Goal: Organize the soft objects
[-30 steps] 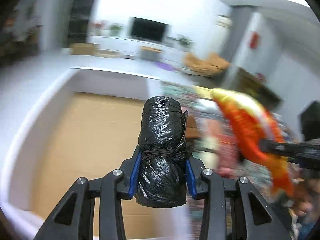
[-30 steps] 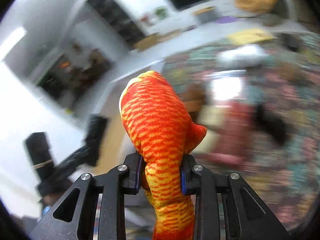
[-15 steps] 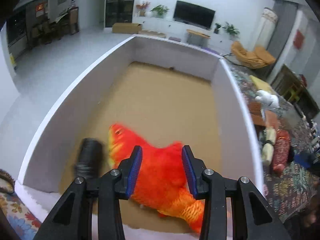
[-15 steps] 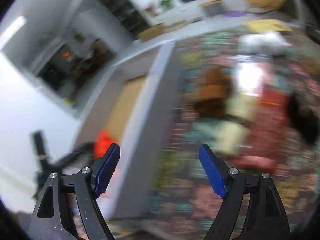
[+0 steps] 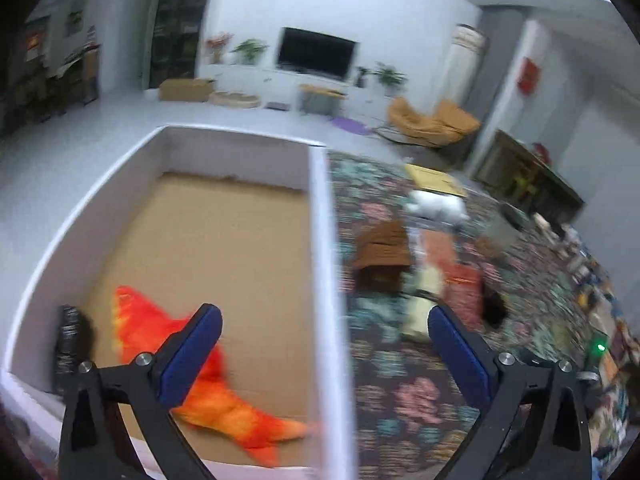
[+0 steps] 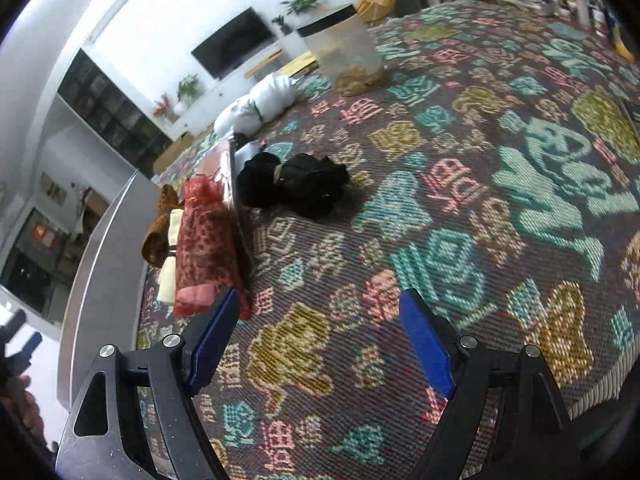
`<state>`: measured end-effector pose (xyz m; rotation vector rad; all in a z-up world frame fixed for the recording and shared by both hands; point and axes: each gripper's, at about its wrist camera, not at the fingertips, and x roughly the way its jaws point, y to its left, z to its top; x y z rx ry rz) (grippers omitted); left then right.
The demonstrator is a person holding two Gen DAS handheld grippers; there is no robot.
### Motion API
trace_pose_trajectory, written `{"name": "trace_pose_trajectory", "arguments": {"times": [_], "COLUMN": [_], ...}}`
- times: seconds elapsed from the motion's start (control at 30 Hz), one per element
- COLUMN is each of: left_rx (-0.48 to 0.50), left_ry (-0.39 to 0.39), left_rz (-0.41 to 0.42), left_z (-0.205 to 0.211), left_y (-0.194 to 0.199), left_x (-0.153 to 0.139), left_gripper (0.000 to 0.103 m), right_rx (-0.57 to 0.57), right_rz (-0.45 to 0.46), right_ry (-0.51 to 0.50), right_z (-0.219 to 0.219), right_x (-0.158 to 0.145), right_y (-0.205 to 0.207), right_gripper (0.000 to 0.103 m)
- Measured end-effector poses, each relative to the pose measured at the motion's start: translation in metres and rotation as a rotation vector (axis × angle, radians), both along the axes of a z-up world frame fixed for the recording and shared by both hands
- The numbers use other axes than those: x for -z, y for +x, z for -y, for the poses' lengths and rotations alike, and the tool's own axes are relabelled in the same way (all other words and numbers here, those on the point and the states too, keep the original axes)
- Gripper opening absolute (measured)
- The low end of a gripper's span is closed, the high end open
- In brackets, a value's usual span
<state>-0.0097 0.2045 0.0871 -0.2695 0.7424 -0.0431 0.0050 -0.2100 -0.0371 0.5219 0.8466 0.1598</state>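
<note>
Left gripper [image 5: 324, 344] jaws just opened wide, empty, orange plush fish [image 5: 208, 392] behind left finger in box [image 5: 320, 280], right gripper [image 6: 316, 340] just opened, empty, red mesh pouch [image 6: 204, 248] ahead-left

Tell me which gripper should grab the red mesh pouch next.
Right. The right gripper is open, empty and low over the cloth, the red mesh pouch just beyond its left fingertip. The left gripper straddles the box wall, farther off.

Bench under a patterned woven cloth [image 6: 460, 208]. On it: white-walled box [image 5: 320, 240] at the left edge; red mesh pouch [image 6: 204, 240] lying over cream rolls [image 6: 168, 276], a brown fabric piece [image 6: 158, 232] beside them; black crumpled bundle [image 6: 296, 188] near centre; white soft bundle [image 6: 256, 104] and clear lidded container [image 6: 344, 52] further back.
</note>
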Motion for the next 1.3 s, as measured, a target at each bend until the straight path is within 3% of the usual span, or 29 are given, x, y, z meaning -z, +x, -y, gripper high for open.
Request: {"name": "trace_pose_trajectory", "arguments": {"times": [0.13, 0.23, 0.33, 0.47, 0.6, 0.67, 1.3], "left_rx": [0.122, 0.254, 0.35, 0.319, 0.247, 0.214, 0.184], "left_ry": [-0.022, -0.036, 0.001, 0.153, 0.197, 0.268, 0.259], "left_rz": [0.009, -0.089, -0.194, -0.248, -0.248, -0.226, -0.204], "left_z": [0.056, 0.107, 0.153, 0.179, 0.174, 0.176, 0.179], "left_y": [0.001, 0.006, 0.013, 0.03, 0.051, 0.062, 0.078], "left_x": [0.0, 0.024, 0.069, 0.125, 0.144, 0.151, 0.153], "left_gripper": [0.103, 0.103, 0.103, 0.103, 0.103, 0.103, 0.103], "right_rx": [0.008, 0.01, 0.044, 0.098, 0.123, 0.119, 0.094], "right_rz": [0.043, 0.041, 0.044, 0.023, 0.011, 0.007, -0.054], "right_ry": [-0.045, -0.063, -0.053, -0.015, 0.013, 0.008, -0.049], "right_z": [-0.001, -0.004, 0.004, 0.016, 0.023, 0.021, 0.011], "right_x": [-0.004, -0.002, -0.001, 0.004, 0.007, 0.007, 0.016], "right_y": [-0.006, -0.007, -0.01, -0.01, -0.01, -0.009, 0.001], "right_gripper": [0.085, 0.085, 0.085, 0.086, 0.086, 0.086, 0.086]}}
